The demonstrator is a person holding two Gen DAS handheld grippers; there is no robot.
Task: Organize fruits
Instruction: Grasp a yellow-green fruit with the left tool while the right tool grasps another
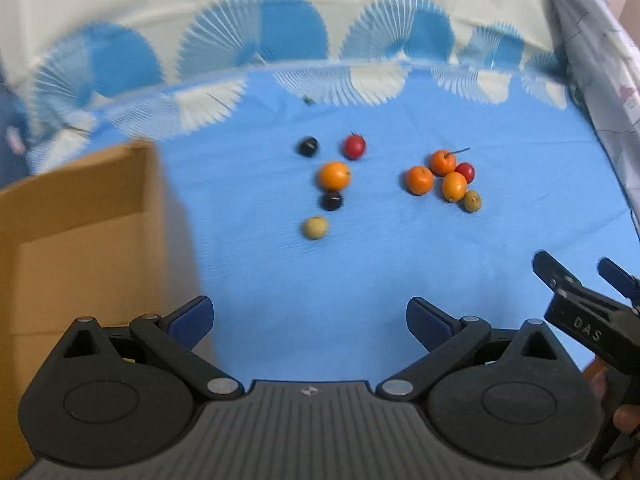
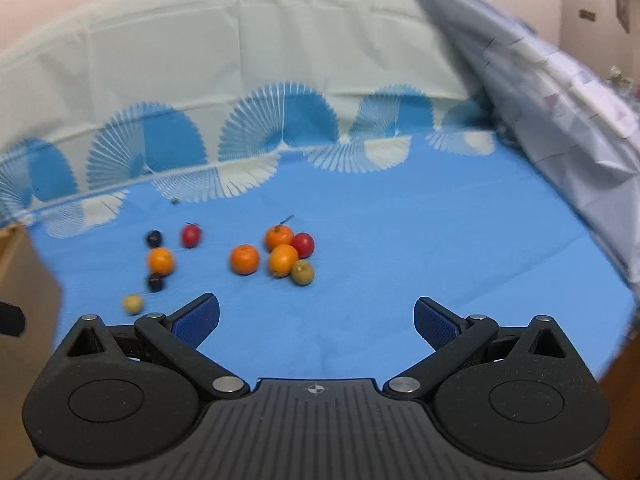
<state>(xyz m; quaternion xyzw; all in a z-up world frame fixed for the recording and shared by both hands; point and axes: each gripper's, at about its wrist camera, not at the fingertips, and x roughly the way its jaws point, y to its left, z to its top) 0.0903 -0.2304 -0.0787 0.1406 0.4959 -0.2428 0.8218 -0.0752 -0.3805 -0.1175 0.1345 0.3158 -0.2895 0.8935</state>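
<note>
Small fruits lie on a blue cloth (image 1: 380, 264) in two loose groups. The left group has an orange (image 1: 334, 176), two dark fruits (image 1: 308, 146), a red one (image 1: 354, 146) and a pale green one (image 1: 315, 227). The right group has three oranges (image 1: 419, 180), a red fruit (image 1: 465, 172) and an olive-green fruit (image 1: 472, 201). The same groups show in the right wrist view, with oranges (image 2: 244, 259) and the olive-green fruit (image 2: 302, 272). My left gripper (image 1: 310, 322) is open and empty, well short of the fruits. My right gripper (image 2: 316, 320) is open and empty; it also shows in the left wrist view (image 1: 576, 276) at the right edge.
A brown cardboard box (image 1: 76, 232) stands at the left of the cloth; its corner shows in the right wrist view (image 2: 24, 280). A white and blue fan-patterned cloth (image 2: 240, 92) hangs behind. A pale crumpled sheet (image 2: 560, 108) rises at the right.
</note>
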